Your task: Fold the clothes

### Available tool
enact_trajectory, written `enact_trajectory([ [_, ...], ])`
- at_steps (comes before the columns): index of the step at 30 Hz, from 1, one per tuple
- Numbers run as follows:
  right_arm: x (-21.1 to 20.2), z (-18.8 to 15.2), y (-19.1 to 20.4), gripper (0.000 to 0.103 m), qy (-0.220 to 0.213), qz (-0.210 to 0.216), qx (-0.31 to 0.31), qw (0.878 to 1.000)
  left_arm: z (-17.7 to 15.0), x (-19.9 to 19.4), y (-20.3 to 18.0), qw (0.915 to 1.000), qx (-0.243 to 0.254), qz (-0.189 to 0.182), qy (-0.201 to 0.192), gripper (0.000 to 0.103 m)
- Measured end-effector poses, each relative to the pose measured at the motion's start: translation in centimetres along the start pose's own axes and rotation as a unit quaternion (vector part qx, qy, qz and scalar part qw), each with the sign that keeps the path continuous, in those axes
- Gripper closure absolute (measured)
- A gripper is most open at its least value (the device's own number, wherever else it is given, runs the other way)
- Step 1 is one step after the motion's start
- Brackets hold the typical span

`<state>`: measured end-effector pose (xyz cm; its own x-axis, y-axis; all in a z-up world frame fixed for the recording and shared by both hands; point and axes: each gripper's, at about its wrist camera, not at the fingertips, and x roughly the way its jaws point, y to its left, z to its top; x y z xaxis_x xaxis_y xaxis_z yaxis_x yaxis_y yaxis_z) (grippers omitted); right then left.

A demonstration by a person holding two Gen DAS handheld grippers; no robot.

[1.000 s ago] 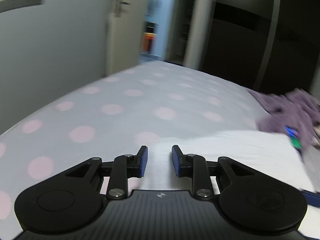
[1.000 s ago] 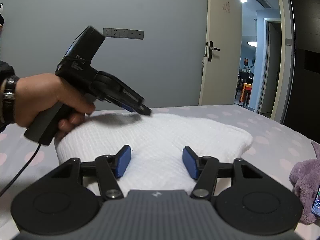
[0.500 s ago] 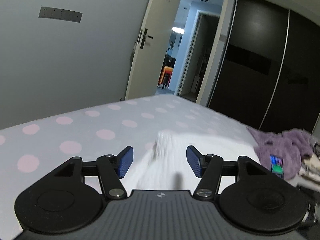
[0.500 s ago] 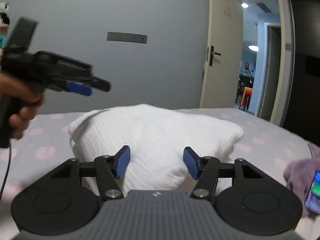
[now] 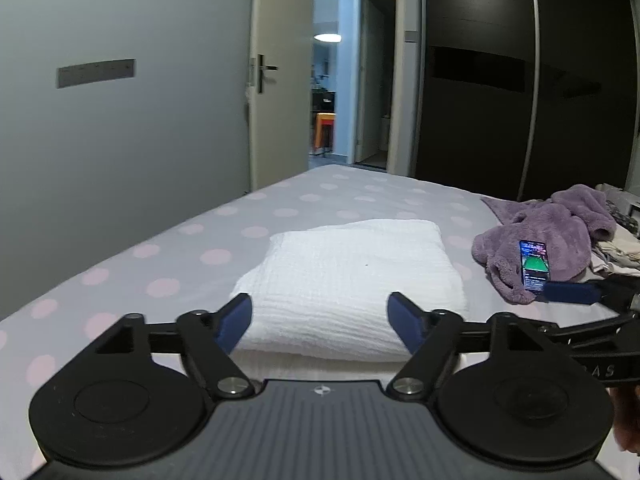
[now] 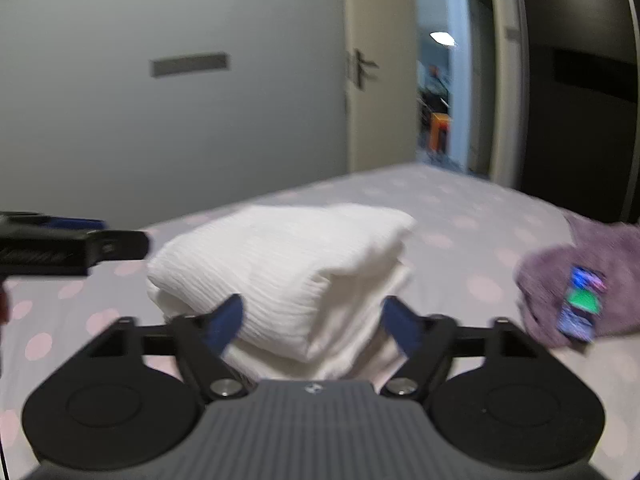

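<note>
Home bedroom: bed (image 5: 280, 216), wardrobe (image 5: 480, 80).

"AS" — right gripper (image 5: 592, 356) body

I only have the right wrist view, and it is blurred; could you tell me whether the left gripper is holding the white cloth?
Observer: No. The left gripper is open, its jaws have just been opening, nothing pinched; the folded white cloth lies on the bed.
Operator: What is glowing on the purple garment?
Observer: A lit phone, propped against the purple garment.
Operator: Anything beyond it?
Observer: More clothes, piled at the right edge.
</note>
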<state>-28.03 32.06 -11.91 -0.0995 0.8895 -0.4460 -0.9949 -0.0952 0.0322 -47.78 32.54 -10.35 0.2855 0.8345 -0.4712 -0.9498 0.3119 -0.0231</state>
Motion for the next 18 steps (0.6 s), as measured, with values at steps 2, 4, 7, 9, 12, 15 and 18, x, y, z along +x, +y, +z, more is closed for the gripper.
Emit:
enact_trajectory([
  [2, -1.7, 0.7, 0.4, 0.011, -0.007, -0.012, -0.008, 1.000, -0.1, -0.7, -0.7, 0.9997, -0.009, 0.014, 0.019, 0.027],
  [4, -3.4, 1.2, 0.5, 0.002, -0.014, -0.021, -0.014, 1.000, -0.2, -0.8, -1.4, 0.9986, -0.013, 0.021, 0.047, 0.027],
  [7, -5.6, 2.6, 0.6, 0.001, -0.009, -0.030, -0.014, 0.999, -0.3, -1.0, -2.6, 0.9951, -0.019, 0.048, 0.085, 0.027],
  [9, -6.6, 3.3, 0.6, 0.001, 0.012, -0.045, 0.001, 0.999, -0.4, -1.5, -3.3, 0.9921, -0.019, 0.077, 0.097, 0.027],
  [12, -8.0, 4.1, 0.4, 0.001, 0.029, -0.050, 0.021, 0.998, -0.2, -2.6, -4.1, 0.9897, -0.016, 0.099, 0.103, 0.027],
  [15, -9.3, 4.5, 0.7, 0.001, 0.022, -0.055, 0.014, 0.998, 0.3, -3.8, -4.2, 0.9898, -0.012, 0.095, 0.105, 0.026],
  [18, -10.0, 4.6, 1.0, 0.001, 0.022, -0.053, 0.014, 0.998, 1.0, -4.6, -4.1, 0.9873, -0.014, 0.108, 0.116, 0.025],
])
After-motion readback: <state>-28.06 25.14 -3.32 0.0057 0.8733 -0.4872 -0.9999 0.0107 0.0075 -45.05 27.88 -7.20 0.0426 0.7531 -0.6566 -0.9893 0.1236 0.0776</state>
